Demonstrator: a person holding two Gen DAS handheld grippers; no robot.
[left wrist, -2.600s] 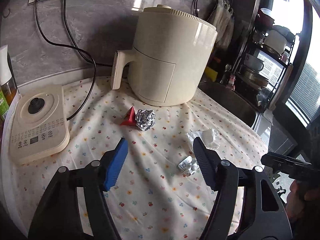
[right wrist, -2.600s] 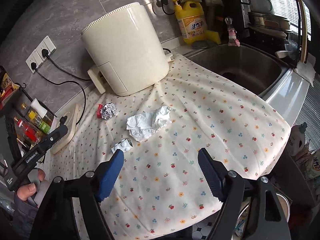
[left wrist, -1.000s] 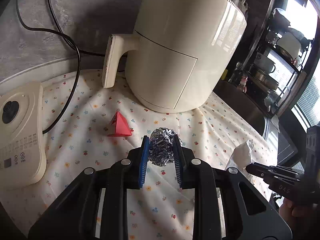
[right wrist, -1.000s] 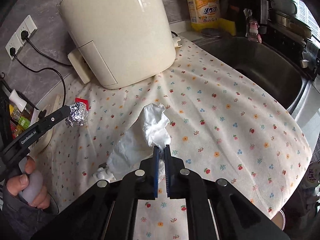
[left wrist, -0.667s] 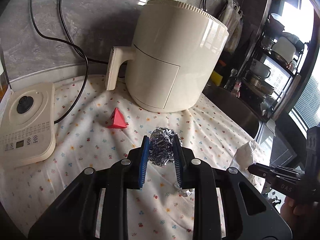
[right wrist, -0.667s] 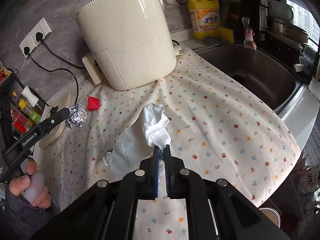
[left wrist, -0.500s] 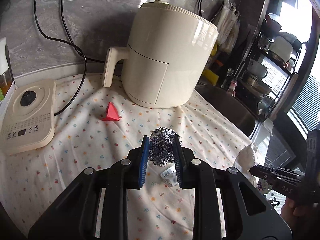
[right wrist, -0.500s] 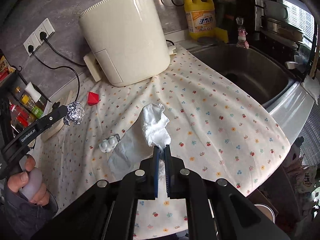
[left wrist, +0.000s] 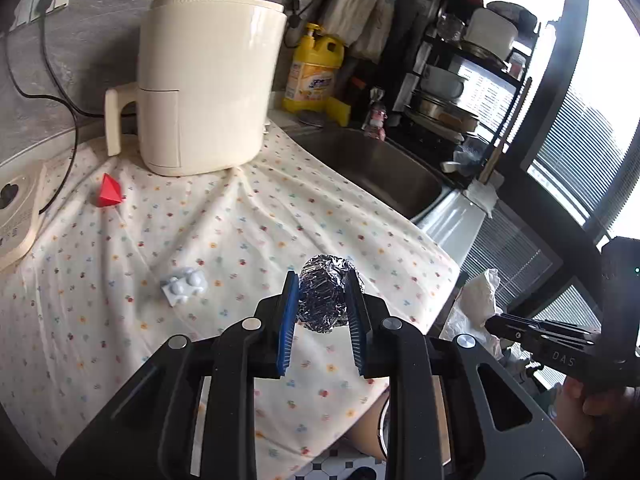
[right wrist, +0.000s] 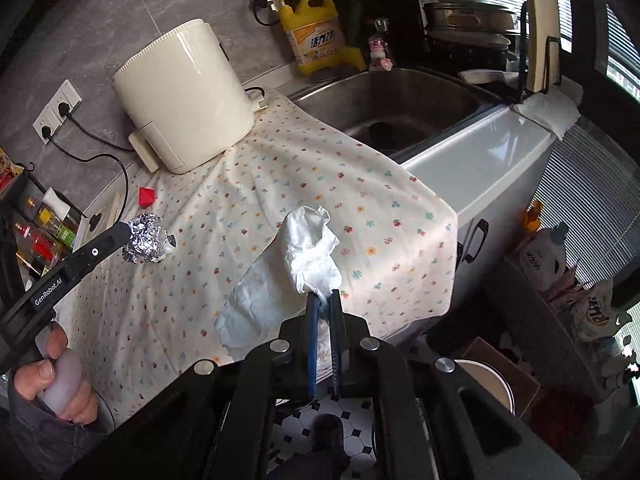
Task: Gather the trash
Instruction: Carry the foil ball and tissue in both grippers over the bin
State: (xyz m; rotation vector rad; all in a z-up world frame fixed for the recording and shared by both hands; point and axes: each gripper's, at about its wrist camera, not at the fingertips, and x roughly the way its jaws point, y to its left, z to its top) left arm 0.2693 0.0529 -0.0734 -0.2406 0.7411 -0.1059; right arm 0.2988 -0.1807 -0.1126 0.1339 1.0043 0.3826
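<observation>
The left gripper (left wrist: 323, 308) is clamped on a foil ball (left wrist: 325, 298), its blue pads pressed to the ball's two sides, and it hangs over the front edge of the worktop, clear of the cloth (left wrist: 260, 232) that covers it. The right gripper (right wrist: 324, 312) is pinched almost fully closed on a corner of a crumpled tissue (right wrist: 308, 248), which stands up from the jaws and trails down to their left; it too sits at the front edge, past the cloth's hem. Below it there is tiled floor and the rim of a round container (right wrist: 486, 376), possibly a bin, though little of it shows. A hand (right wrist: 60, 376) in a grey sleeve grips the left gripper's handle. Still on the cloth lie a blister pack (left wrist: 183, 286), near the middle toward the front, and a red paper piece (left wrist: 108, 191), farther back near the left edge. Behind that stands an air fryer (left wrist: 204, 92) against the back wall. Right of the cloth is the sink (right wrist: 400, 108), with a yellow bottle (right wrist: 316, 36) at its back corner.
</observation>
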